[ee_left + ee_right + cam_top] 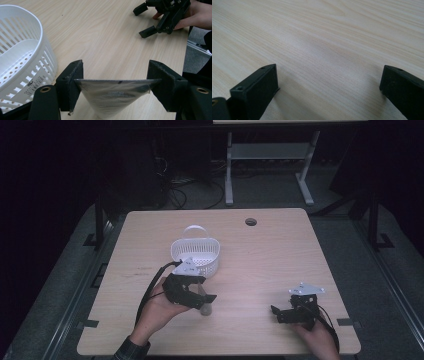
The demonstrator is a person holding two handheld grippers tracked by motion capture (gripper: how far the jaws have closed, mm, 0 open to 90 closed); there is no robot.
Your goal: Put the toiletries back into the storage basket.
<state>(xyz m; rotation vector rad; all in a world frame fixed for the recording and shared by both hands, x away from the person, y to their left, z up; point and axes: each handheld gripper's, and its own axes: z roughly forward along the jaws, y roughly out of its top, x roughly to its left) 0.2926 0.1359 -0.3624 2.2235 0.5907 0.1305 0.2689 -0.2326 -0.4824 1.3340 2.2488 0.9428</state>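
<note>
My left gripper (pixel 205 301) holds a clear plastic packet (pixel 116 96) by its two side edges, the jaws shut on it just in front of a white slotted basket (pixel 196 253). In the left gripper view the packet spans the gap between the jaws (pixel 115 82), with the basket (pixel 23 57) at the left. In the high view a pale end of the packet (pixel 205 309) hangs near the table. My right gripper (pixel 280 314) rests low over the table near the front right, jaws wide apart with bare wood between them (pixel 329 82).
The wooden table (pixel 270 265) has a round cable hole (pixel 251 222) near its far edge. The basket has a raised handle (pixel 194 230). A white desk frame (pixel 270 155) stands on the floor beyond the table. The right gripper (pixel 162 17) appears at the left gripper view's top right.
</note>
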